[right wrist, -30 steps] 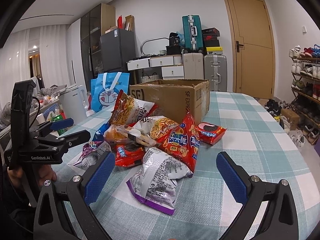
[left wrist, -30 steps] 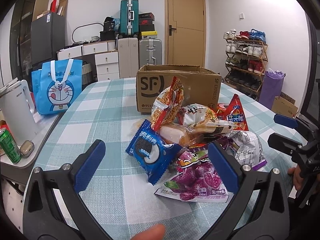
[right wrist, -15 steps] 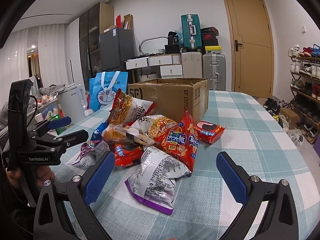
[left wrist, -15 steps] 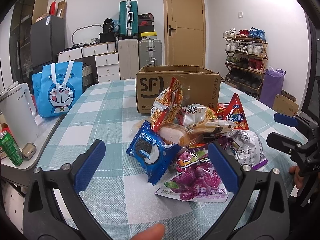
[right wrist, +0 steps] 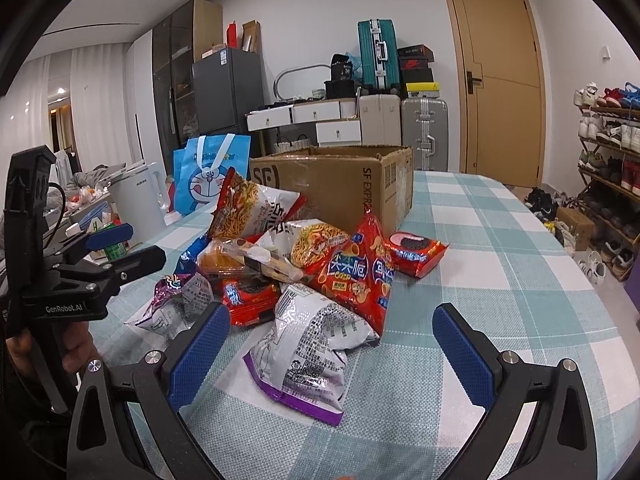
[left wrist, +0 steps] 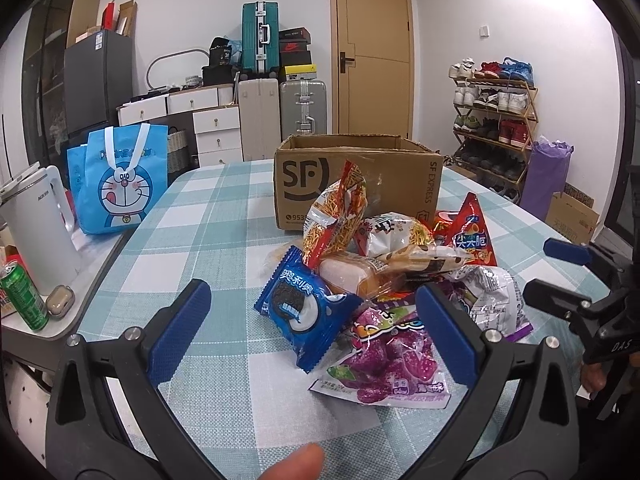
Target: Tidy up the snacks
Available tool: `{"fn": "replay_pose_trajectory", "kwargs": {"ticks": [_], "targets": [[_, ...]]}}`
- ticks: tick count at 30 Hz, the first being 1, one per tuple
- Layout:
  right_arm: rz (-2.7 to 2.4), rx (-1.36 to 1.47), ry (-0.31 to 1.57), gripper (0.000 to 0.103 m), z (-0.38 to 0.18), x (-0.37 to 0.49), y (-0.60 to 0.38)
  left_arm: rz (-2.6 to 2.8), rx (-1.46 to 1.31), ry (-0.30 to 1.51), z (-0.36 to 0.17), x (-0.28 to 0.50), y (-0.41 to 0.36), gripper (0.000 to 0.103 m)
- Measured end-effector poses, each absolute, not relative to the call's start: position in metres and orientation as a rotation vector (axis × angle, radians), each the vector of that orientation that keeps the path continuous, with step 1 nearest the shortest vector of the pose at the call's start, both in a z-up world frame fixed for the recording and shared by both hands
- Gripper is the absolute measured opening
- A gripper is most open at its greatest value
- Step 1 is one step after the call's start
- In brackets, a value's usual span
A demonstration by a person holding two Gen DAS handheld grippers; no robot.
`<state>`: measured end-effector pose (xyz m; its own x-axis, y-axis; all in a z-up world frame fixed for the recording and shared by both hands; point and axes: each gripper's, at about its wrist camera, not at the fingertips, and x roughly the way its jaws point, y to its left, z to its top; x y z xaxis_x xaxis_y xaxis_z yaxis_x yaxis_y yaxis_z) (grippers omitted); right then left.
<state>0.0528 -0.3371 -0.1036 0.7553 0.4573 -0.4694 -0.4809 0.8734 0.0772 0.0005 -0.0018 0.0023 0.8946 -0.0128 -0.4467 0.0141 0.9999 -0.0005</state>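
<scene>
Snack heap on the checked table, both grippers spread and empty.

The snack pile [left wrist: 392, 276] lies in front of the cardboard box [left wrist: 356, 184]; left gripper [left wrist: 312, 332] faces the blue cookie pack [left wrist: 300, 304], right gripper [right wrist: 332, 344] the silver bag [right wrist: 312, 344], neither touching.

1. The cloth on the table [left wrist: 224, 216] is checked in pale teal and white.
2. The open cardboard box [left wrist: 360, 172] is plain brown with black print.
3. The flat biscuit packet [left wrist: 298, 304] is deep blue with white lettering and a black-and-white biscuit picture.
4. The soft sweets bag [left wrist: 384, 356] is purple with white edges.
5. The pointed crisp bag [right wrist: 356, 276] is red with blue and yellow marks.
6. The crinkled foil bag [right wrist: 308, 344] is silver with black print and a purple border.
7. The fabric tote bag [left wrist: 120, 184] is bright blue with white handles and a blue-and-white cartoon cat.
8. The drink can [left wrist: 22, 300] is green.
9. The pads [left wrist: 178, 336] of both grippers are dark blue on black frames.
</scene>
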Motion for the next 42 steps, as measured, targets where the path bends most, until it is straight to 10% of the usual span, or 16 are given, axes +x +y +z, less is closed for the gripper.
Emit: {"fn": "replay_pose_trajectory", "kwargs": {"ticks": [37,42], "targets": [[0.55,-0.049,0.686,0.102,-0.122,0.082,-0.313,-0.154,0.103,0.568,-0.017,0.011,-0.038,0.102],[0.565,-0.022,0.754,0.085,-0.129,0.089,-0.309,-0.164,0.097,0.599,-0.025,0.018,-0.039,0.102]]}}
